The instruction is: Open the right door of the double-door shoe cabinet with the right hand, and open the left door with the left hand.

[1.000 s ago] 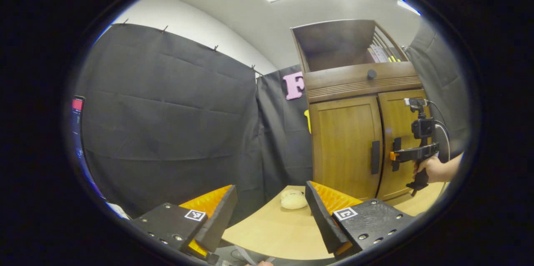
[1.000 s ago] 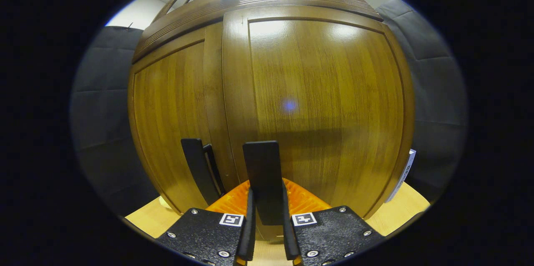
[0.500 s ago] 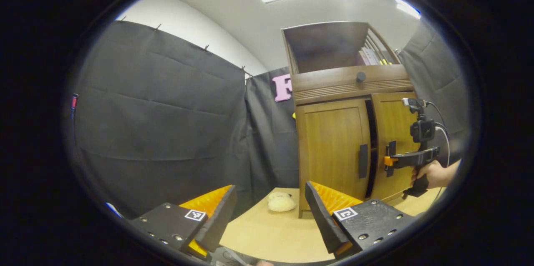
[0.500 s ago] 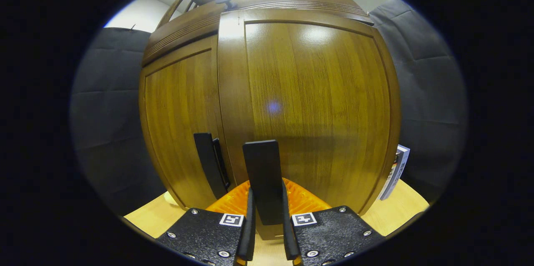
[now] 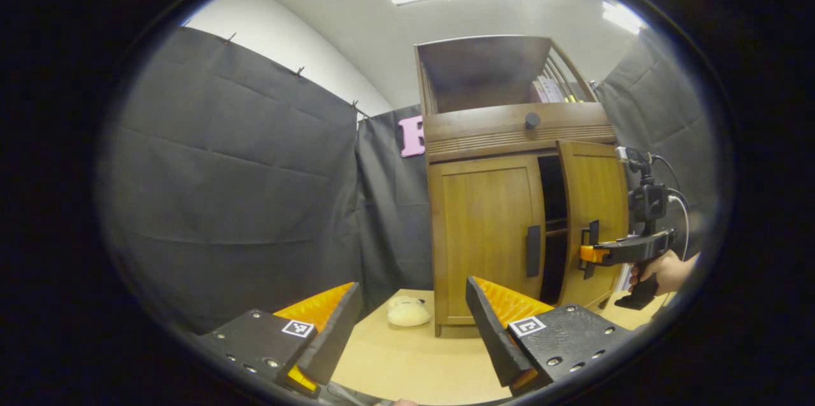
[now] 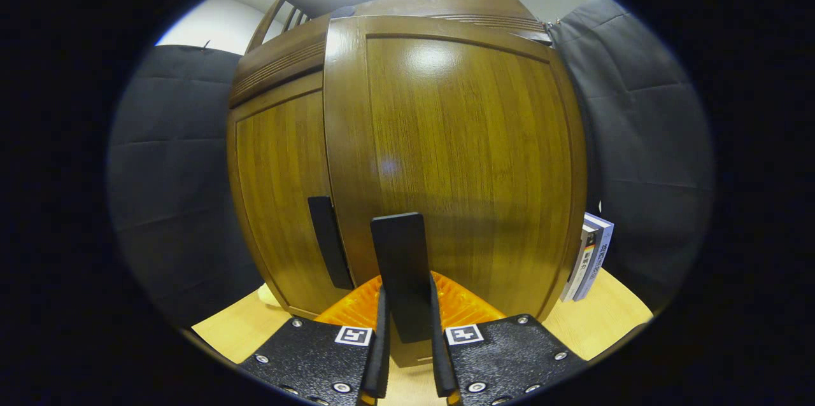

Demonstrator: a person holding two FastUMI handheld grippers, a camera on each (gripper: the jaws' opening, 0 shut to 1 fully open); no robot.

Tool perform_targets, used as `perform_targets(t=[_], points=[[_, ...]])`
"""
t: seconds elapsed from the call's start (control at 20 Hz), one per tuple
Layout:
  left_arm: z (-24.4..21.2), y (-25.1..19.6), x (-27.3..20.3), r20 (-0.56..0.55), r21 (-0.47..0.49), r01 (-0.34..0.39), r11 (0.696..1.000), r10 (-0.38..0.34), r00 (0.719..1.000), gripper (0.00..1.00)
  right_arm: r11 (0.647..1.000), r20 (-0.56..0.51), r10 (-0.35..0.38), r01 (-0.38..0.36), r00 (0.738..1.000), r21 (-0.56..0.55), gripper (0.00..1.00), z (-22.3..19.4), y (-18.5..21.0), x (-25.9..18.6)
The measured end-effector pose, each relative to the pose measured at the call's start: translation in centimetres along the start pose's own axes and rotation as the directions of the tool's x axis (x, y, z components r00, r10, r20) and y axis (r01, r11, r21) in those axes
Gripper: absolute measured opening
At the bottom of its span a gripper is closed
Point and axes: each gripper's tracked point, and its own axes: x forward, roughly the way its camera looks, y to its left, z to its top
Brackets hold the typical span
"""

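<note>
The wooden shoe cabinet (image 5: 509,132) stands on the table. Its right door (image 5: 592,202) hangs partly swung out, with a dark gap beside it. The left door (image 5: 484,228) is closed, its dark handle (image 5: 533,251) free. In the right gripper view, my right gripper (image 6: 407,329) is shut on the right door's dark handle (image 6: 400,266), with the right door (image 6: 458,151) close ahead and the left door's handle (image 6: 328,240) to the left. The right gripper (image 5: 589,253) and the hand holding it (image 5: 662,269) also show in the left gripper view. My left gripper (image 5: 411,329) is open, well short of the cabinet.
A pale soft lump (image 5: 407,312) lies on the table (image 5: 407,361) left of the cabinet's base. Books (image 6: 589,266) stand behind the open door on the right. More books (image 5: 554,88) sit in the cabinet's open top shelf. Black cloth walls surround the booth.
The right door has swung outward on the right gripper's pull, opening a dark gap and uncovering the books behind it. The left gripper view has shifted, so the cabinet sits further left.
</note>
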Motion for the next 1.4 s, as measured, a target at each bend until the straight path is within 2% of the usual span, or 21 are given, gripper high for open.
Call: perform_targets(t=[0.3, 0.35, 0.75, 1.05, 1.4], points=[[0.0, -0.6, 0.4, 0.005, -0.007, 0.053, 0.999, -0.053, 0.999, 0.94, 1.0, -0.001, 0.001, -0.001, 1.0, 0.008, 0.28, -0.3, -1.0, -2.7], [-0.1, -0.6, 0.4, 0.006, -0.01, 0.063, 0.998, -0.063, 0.998, 0.99, 1.0, -0.002, 0.001, -0.001, 1.0, 0.009, 0.28, -0.4, -1.4, -3.2], [-0.1, -1.3, 0.8, 0.009, -0.022, 0.138, 0.99, -0.138, 0.99, 0.99, 1.0, -0.004, -0.018, 0.018, 1.0, 0.02, 0.28, -0.5, -3.7, -7.2], [0.0, -2.0, 1.2, 0.013, -0.029, 0.197, 0.98, -0.197, 0.98, 0.99, 0.997, -0.006, -0.063, 0.063, 0.998, 0.034, 0.27, -0.5, -6.0, -9.7], [0.7, -5.2, 2.1, 0.014, -0.034, 0.262, 0.964, -0.262, 0.965, 0.99, 0.99, 0.008, -0.131, 0.131, 0.991, 0.044, 0.22, -0.2, -9.8, -12.7]])
